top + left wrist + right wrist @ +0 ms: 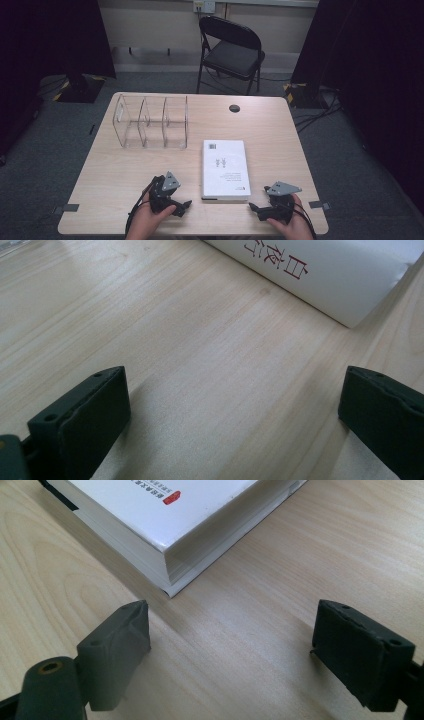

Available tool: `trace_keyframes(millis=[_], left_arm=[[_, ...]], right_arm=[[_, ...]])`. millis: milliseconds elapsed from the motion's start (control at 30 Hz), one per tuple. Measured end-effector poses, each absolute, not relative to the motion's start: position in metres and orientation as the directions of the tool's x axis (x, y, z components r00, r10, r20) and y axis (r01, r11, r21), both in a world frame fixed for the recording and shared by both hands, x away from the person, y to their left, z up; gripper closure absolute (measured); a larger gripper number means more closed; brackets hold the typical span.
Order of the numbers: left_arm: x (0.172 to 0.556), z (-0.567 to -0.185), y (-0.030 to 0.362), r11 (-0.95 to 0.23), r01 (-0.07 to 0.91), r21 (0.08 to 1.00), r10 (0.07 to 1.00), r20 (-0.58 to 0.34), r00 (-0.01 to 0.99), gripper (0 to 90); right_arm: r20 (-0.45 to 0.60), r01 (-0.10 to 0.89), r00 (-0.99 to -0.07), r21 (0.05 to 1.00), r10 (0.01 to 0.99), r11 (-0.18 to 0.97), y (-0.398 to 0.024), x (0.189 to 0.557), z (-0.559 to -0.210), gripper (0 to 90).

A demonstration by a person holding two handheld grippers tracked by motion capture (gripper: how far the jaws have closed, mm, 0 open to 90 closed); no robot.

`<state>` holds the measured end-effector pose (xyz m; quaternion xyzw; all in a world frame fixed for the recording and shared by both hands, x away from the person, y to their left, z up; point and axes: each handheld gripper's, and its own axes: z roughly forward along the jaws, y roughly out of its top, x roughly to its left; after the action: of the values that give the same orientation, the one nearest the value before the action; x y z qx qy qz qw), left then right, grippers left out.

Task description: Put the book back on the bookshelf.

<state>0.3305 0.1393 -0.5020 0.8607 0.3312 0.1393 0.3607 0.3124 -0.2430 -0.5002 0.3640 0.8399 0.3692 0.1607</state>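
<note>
A thick white book [225, 169] lies flat near the front middle of the wooden table [125, 165]. My left gripper [183, 207] rests low on the table just left of the book's near corner, jaws wide apart with bare wood between them. In the left gripper view the book's spine [325, 275] with red characters lies ahead of the left gripper [235, 415]. My right gripper [256, 210] sits right of the book, open. The right gripper view has the book's corner [170, 555] just beyond the right gripper [230, 650], nothing between the pads.
A clear plastic divider rack [150, 121] with three slots stands at the table's back left. A small black round cap [234, 108] lies near the far edge. A black folding chair [231, 50] stands behind the table. Cables run on the floor at both sides.
</note>
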Motion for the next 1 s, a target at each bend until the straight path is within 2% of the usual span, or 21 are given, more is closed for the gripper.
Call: trace_keyframes(millis=[667, 800, 833, 1000], left_arm=[[0.33, -0.502, 0.139, -0.515, 0.477, 0.712, 0.677, -0.003, 0.736, 0.0], [0.329, -0.502, 0.138, -0.502, 0.492, 0.711, 0.69, -0.015, 0.724, 0.0], [0.328, -0.502, 0.138, -0.509, 0.483, 0.712, 0.689, 0.0, 0.725, 0.0], [0.326, -0.502, 0.138, -0.502, 0.489, 0.713, 0.694, -0.005, 0.72, 0.0]], right_arm=[[0.002, 0.494, -0.687, 0.734, 0.727, 0.465, -0.243, 0.313, -0.5, 13.3], [0.006, 0.482, -0.703, 0.739, 0.711, 0.47, -0.242, 0.313, -0.5, 16.0], [0.014, 0.464, -0.723, 0.75, 0.691, 0.471, -0.241, 0.312, -0.5, 24.7], [0.026, 0.449, -0.748, 0.755, 0.664, 0.477, -0.231, 0.314, -0.499, 27.8]])
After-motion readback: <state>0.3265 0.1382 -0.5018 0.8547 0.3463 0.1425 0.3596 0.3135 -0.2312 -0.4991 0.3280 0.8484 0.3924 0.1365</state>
